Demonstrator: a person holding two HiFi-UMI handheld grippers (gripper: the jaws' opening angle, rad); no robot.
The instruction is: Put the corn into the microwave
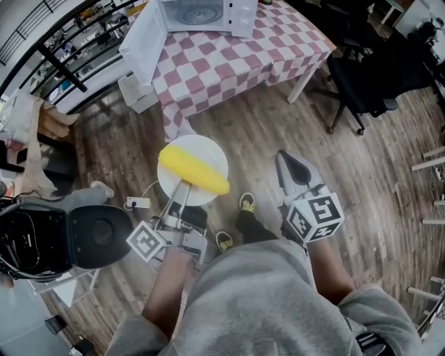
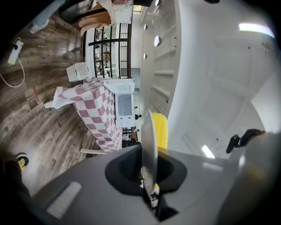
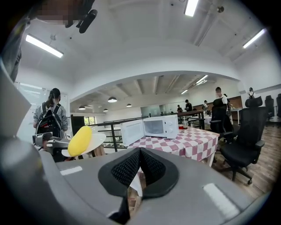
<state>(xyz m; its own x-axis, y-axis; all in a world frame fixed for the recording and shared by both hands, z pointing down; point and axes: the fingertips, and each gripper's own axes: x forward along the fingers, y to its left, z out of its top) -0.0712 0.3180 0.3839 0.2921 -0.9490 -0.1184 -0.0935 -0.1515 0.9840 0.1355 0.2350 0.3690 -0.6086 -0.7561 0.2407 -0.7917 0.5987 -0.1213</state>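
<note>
A yellow cob of corn (image 1: 193, 170) lies on a white plate (image 1: 211, 149). My left gripper (image 1: 182, 186) is shut on the plate's near rim and holds it over the wooden floor. In the left gripper view the plate (image 2: 149, 140) shows edge on between the jaws, with the corn (image 2: 162, 128) beyond it. The white microwave (image 1: 201, 14) stands on a red-and-white checked table (image 1: 229, 59) ahead, its door (image 1: 142, 42) swung open to the left. My right gripper (image 1: 286, 158) is shut and empty, to the right of the plate. The right gripper view shows the corn (image 3: 80, 141) and the microwave (image 3: 153, 127).
A black office chair (image 1: 368, 83) stands right of the table. A black round appliance (image 1: 97, 236) sits at my left, with a power strip (image 1: 137, 203) on the floor nearby. A white basket (image 1: 135, 90) is by the table's left corner. Several people stand in the background.
</note>
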